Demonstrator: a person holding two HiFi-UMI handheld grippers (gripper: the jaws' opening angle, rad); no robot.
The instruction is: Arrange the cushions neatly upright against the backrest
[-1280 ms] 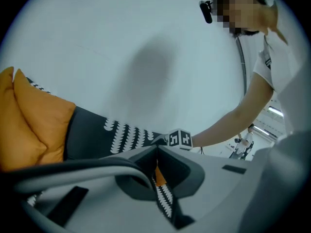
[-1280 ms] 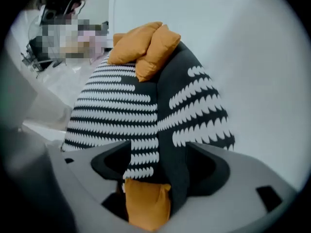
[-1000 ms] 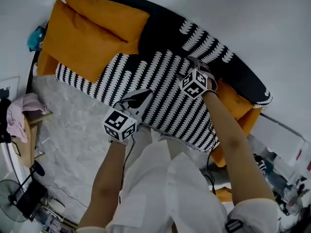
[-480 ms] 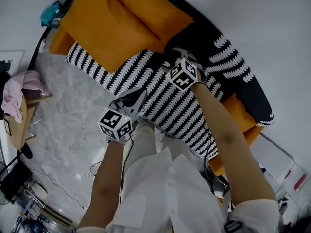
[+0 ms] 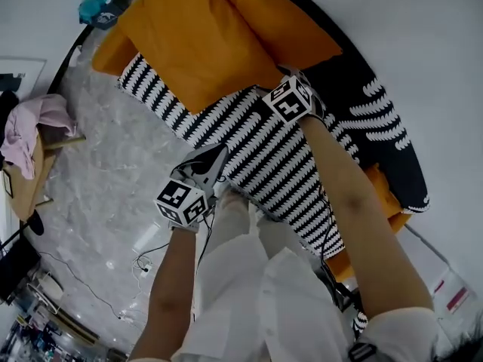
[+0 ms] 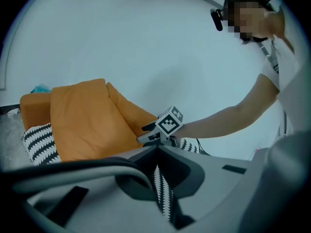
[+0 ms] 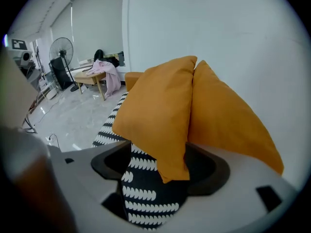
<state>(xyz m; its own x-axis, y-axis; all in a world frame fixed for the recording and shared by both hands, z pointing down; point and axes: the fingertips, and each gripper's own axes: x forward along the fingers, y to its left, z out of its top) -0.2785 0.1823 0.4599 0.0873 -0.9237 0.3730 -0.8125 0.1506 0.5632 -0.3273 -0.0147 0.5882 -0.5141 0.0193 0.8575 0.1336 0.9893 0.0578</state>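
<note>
Two orange cushions, one in front [image 5: 196, 44] and one behind [image 5: 290, 21], lean together at the sofa's left end against the black patterned backrest [image 5: 362, 96]. My right gripper [image 5: 287, 79] is at the front cushion's lower corner. In the right gripper view its jaws stand wide, and that corner [image 7: 170, 171] of the front cushion [image 7: 158, 110] hangs between them over the striped seat [image 7: 146, 198]; the rear cushion [image 7: 223, 115] is beside it. My left gripper [image 5: 221, 151] is shut and holds nothing, above the seat's front edge [image 5: 226, 183]. The left gripper view shows the cushions [image 6: 87, 120] and the right gripper [image 6: 145, 134].
An orange armrest [image 5: 112, 47] closes the sofa's left end, another [image 5: 385, 194] the right. A small table with a pink cloth [image 5: 34, 127] stands on the marble floor at the left, a fan [image 7: 60, 50] beyond it. Cables [image 5: 143, 262] lie near the person's feet.
My right gripper has moved left along the sofa to the lower corner of the orange cushions, which now fill more of the view. The left gripper stays shut near the seat's front edge.
</note>
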